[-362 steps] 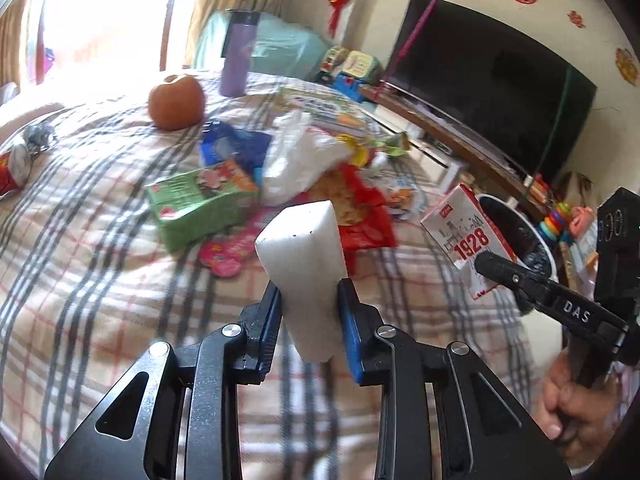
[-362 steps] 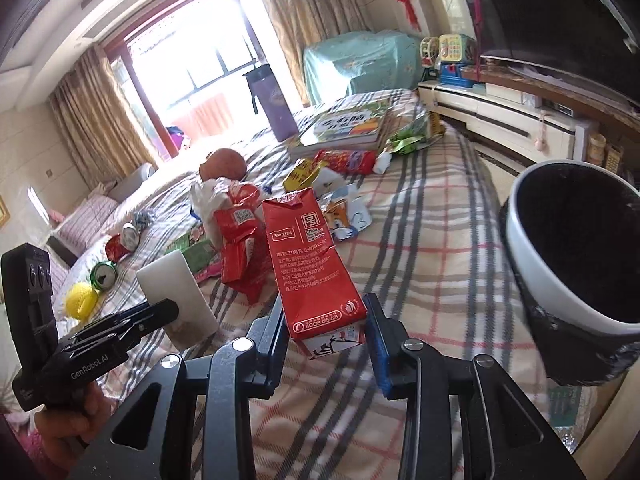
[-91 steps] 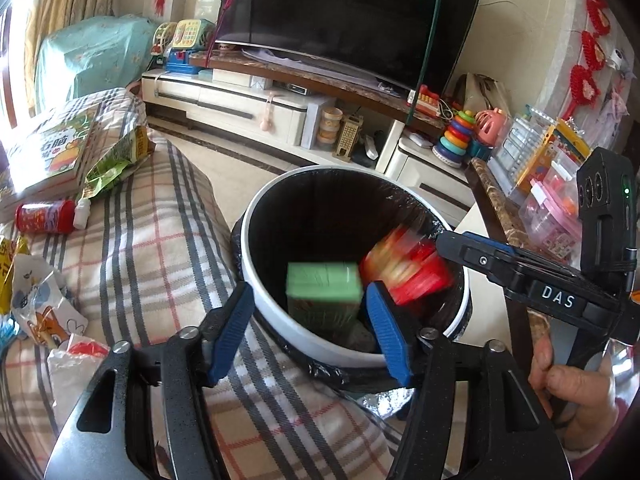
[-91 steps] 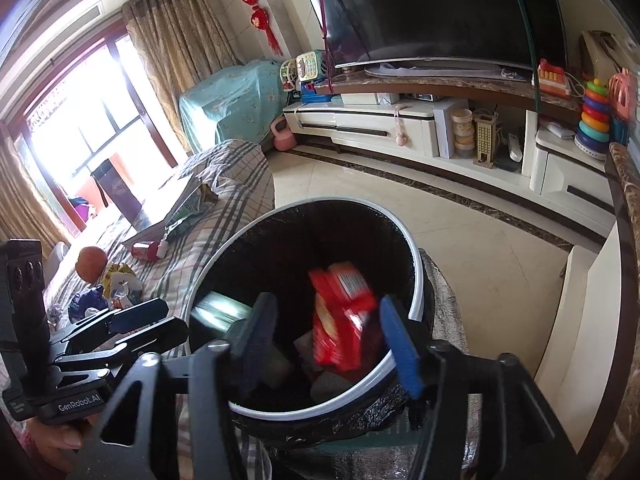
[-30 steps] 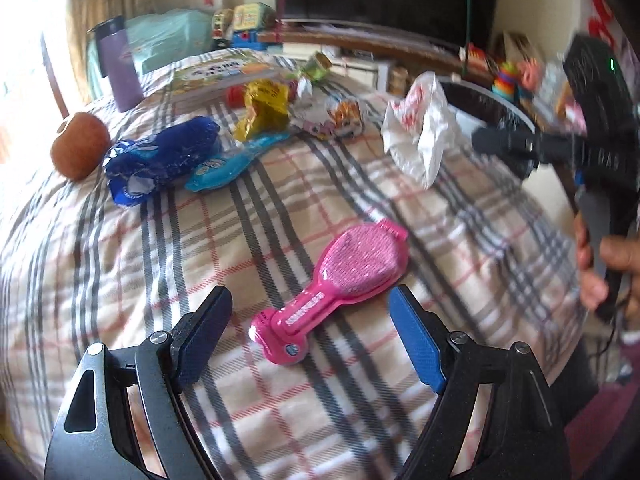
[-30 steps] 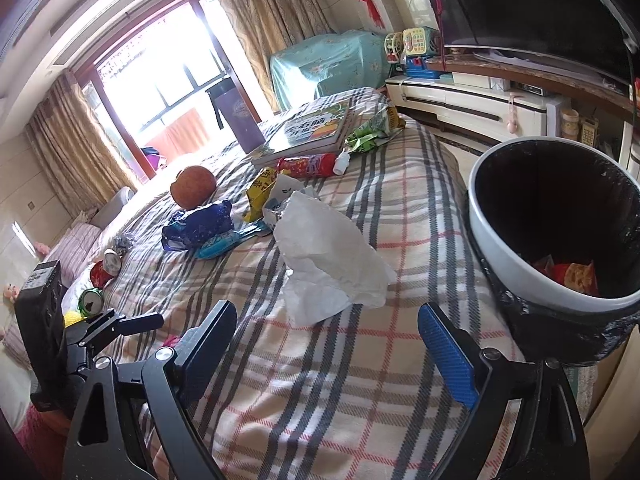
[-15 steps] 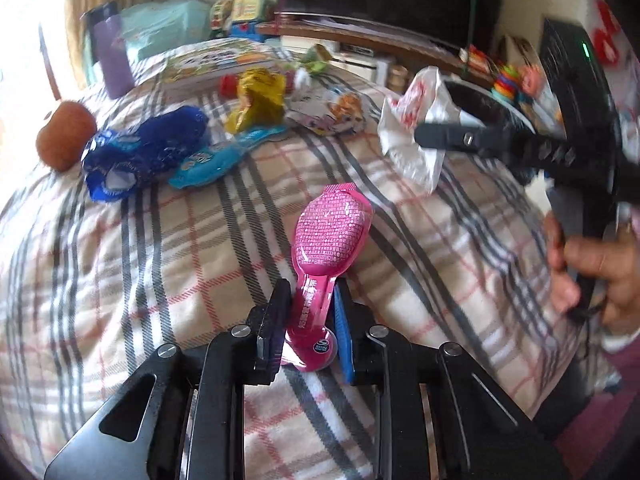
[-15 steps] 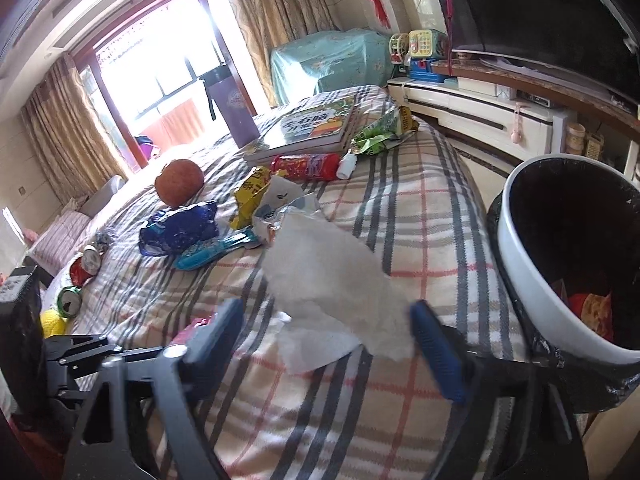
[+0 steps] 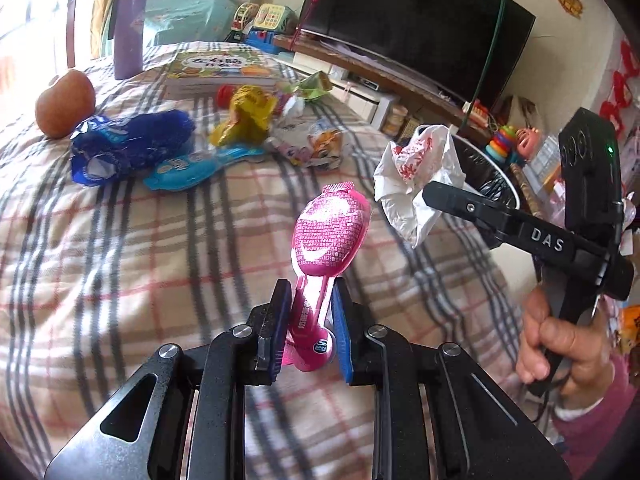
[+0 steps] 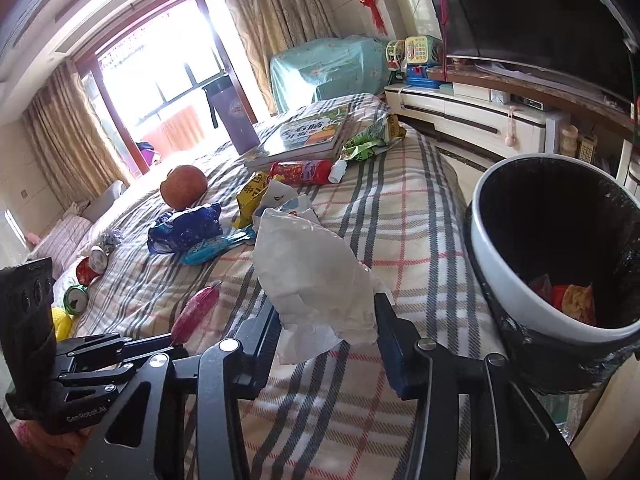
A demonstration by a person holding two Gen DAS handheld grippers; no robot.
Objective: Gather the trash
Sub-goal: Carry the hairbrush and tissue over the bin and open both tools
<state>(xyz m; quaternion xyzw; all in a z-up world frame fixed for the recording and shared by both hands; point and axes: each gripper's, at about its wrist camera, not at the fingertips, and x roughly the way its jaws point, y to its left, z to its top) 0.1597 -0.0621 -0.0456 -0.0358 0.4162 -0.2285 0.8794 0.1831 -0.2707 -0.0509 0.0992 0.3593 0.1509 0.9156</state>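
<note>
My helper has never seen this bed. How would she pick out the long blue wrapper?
On the plaid blanket, find the round orange fruit near the window side. Just in front lies a crumpled dark-blue bag; the long blue wrapper lies against its near edge, the only flat, light-blue, paddle-shaped piece.

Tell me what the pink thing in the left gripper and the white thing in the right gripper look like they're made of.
Pink packet: looks like glossy plastic film, with bright glare and fine print on its face. White bag: probably thin, soft plastic, translucent and crumpled into sharp creases, with red print showing in the left wrist view; tissue paper cannot be ruled out.
</note>
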